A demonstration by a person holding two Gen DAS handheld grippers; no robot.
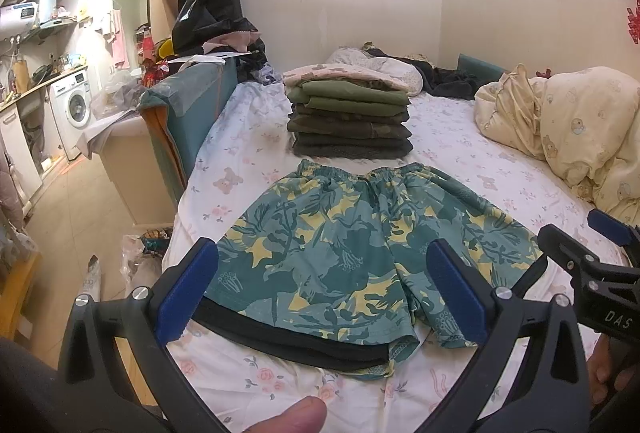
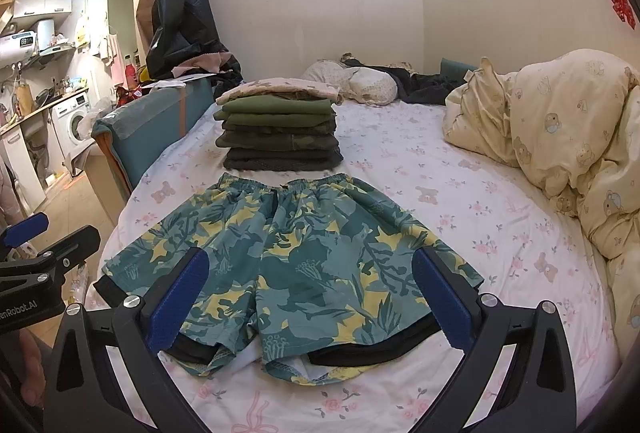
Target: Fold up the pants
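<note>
The green patterned shorts (image 1: 360,253) lie flat on the bed (image 1: 460,153), waistband at 12 o'clock toward the stack of folded clothes (image 1: 350,117). Left gripper (image 1: 322,293) and right gripper (image 2: 308,297) both hover at 6 o'clock, fingers apart and holding nothing.
</note>
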